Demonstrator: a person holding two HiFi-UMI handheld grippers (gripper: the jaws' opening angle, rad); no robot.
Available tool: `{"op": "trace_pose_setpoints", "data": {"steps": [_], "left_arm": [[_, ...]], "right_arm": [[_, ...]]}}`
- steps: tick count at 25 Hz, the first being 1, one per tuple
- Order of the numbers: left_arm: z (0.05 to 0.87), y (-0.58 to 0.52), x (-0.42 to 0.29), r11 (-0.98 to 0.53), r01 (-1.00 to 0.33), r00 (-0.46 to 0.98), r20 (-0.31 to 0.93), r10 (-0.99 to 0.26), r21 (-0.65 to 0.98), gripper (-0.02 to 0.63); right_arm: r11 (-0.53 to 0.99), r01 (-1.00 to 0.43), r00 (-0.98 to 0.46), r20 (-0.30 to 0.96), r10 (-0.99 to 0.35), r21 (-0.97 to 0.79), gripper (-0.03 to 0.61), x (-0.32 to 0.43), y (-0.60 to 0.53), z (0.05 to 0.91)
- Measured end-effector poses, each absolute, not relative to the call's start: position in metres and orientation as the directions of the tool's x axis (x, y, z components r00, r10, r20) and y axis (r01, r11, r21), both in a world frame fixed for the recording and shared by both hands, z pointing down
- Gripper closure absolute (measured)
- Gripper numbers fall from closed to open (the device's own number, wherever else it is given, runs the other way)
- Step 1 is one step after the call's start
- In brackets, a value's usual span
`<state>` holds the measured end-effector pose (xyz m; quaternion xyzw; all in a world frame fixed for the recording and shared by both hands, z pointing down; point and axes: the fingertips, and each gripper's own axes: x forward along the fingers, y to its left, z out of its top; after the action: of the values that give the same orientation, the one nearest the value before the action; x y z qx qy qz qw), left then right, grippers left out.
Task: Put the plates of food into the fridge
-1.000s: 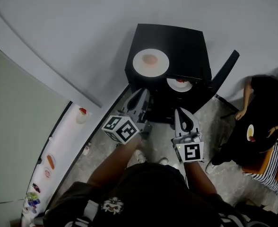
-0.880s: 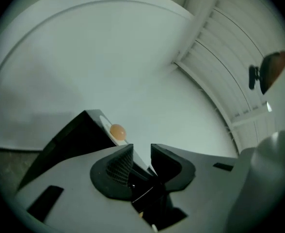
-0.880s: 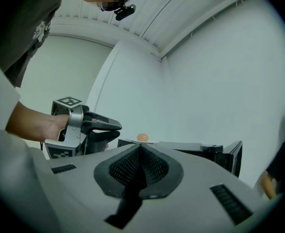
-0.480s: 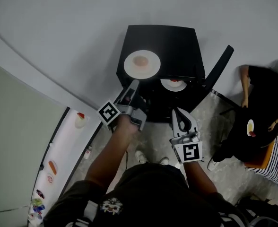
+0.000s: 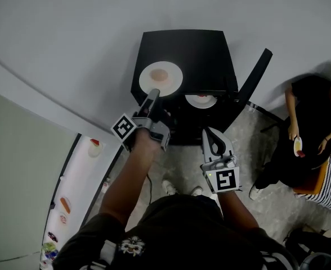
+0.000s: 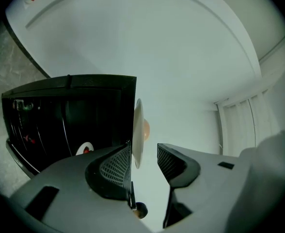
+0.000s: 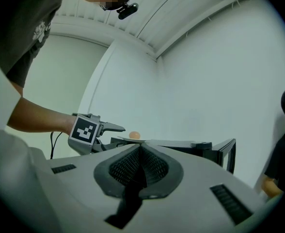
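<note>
On the black fridge [image 5: 202, 52], the plate [image 5: 160, 77] rim stands between the left gripper [image 6: 143, 152] jaws, just opened wide; right gripper [image 7: 141, 149] jaws closed, empty.

A white plate [image 5: 160, 77] with a pinkish lump is lying flat atop the black, open-doored fridge [image 5: 202, 49]; a second plate [image 5: 201, 100] bearing red food is sitting inside it

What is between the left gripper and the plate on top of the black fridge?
Nothing. The left gripper view shows the rim of the plate standing between the jaws of the left gripper, which have just been opening and are not clamped on it.
</note>
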<state>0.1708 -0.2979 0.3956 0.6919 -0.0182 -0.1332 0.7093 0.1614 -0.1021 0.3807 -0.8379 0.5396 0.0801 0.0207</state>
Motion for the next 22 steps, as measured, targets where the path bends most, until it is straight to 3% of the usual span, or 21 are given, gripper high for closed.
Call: {"op": "trace_pose_setpoints", "data": {"steps": [13,22], "left_arm": [[0.395,-0.304,0.183,0.071,0.151,0.965,-0.131,-0.229,0.986,0.44],[0.408,-0.307,0.18,0.074,0.06,0.97,-0.041,-0.241,0.995,0.545]], "right_arm": [[-0.418,-0.906,0.405,-0.157,-0.9,0.059,0.554,0.161,-0.102,0.383],[-0.422,-0.905,0.41,-0.143,-0.901,0.061,0.554,0.155,-0.097,0.384]]}}
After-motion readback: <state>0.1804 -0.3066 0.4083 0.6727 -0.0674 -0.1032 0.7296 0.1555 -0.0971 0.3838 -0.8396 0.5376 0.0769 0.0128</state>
